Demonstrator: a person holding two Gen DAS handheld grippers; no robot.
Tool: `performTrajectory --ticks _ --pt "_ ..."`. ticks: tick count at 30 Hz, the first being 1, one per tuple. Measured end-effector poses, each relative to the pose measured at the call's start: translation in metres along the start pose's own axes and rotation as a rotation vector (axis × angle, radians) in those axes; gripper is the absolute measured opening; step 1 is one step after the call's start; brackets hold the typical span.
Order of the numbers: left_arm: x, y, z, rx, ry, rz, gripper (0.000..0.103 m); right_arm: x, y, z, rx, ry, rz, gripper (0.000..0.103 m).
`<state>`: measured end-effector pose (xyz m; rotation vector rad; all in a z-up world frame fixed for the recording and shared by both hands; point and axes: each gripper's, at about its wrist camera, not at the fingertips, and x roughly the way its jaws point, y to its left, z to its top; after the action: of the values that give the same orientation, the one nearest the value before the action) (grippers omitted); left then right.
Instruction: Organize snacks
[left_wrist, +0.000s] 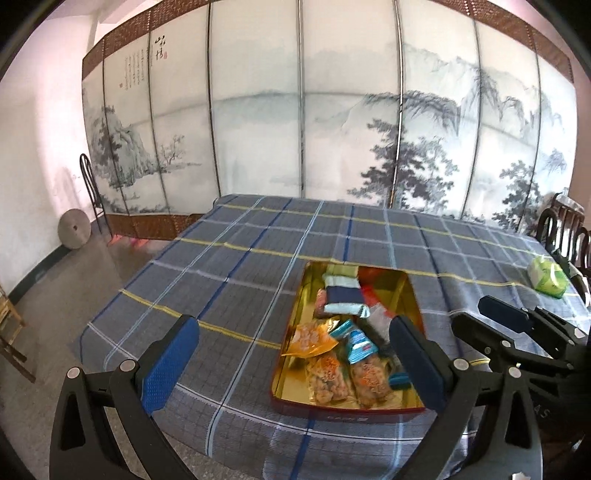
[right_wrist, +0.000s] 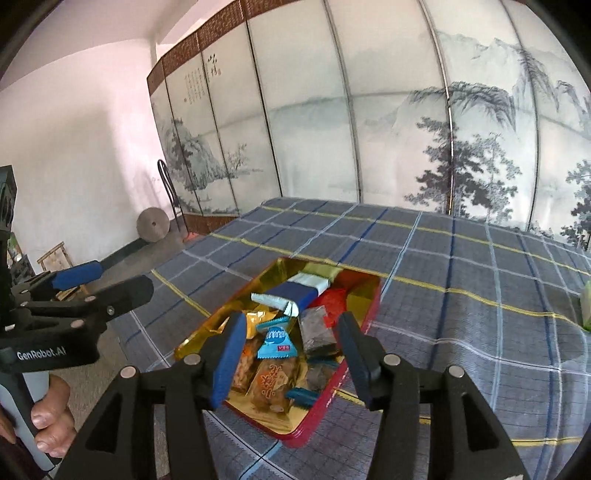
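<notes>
We hold both the left gripper (left_wrist: 295, 354) and right gripper (right_wrist: 293, 354) spread wide and empty, the snack tin (left_wrist: 291, 347) just beyond our fingers.

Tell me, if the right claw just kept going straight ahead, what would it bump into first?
Probably the snacks in the red tin: the open right claw points at the light-blue packet there, though depth is hard to judge.

snacks (left_wrist: 334, 354) in tin (left_wrist: 288, 354), tin on table (left_wrist: 221, 266)
</notes>
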<state>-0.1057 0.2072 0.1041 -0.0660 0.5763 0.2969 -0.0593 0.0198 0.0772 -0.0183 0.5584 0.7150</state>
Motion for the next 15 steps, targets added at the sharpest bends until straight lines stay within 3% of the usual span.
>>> performTrajectory --ticks 15 --pt "-0.031 0.001 0.009 -0.024 -0.028 -0.023 0.102 -0.044 0.005 0.002 -0.015 -0.071 -0.012 0.053"
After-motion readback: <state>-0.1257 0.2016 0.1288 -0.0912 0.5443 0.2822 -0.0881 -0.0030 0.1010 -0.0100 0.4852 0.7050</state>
